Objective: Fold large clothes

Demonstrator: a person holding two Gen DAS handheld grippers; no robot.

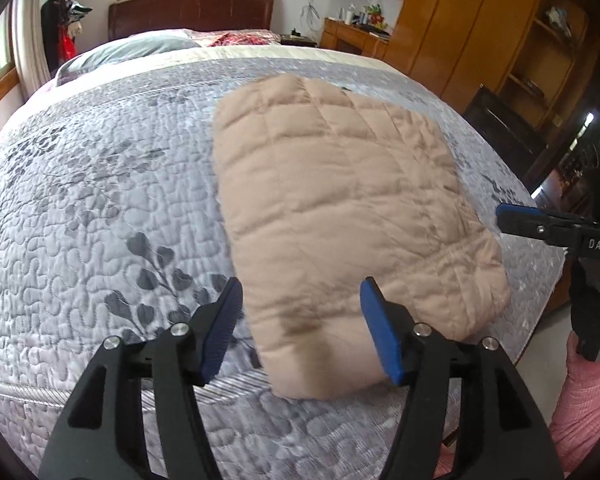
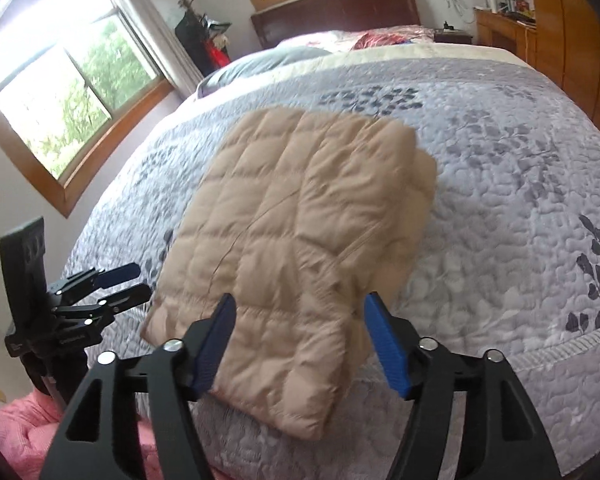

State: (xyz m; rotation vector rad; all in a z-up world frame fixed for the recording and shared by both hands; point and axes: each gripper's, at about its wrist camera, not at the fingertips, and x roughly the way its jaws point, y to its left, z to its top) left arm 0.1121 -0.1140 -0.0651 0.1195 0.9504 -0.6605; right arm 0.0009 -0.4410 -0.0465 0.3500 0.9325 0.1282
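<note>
Spreading ahead of both grippers, the wide bed with its grey-lilac quilted bedspread printed with dark leaf sprigs [image 1: 100,184] is filling most of each view. Lying on it, the folded beige quilted padded jacket [image 1: 340,208] is sitting directly in front of the left gripper [image 1: 300,320], its near edge showing between the spread blue pads. That gripper is gaping wide and holding nothing. Likewise, the right gripper [image 2: 300,328] is standing wide open and empty, with the jacket's near corner [image 2: 284,380] showing between its pads.
</note>
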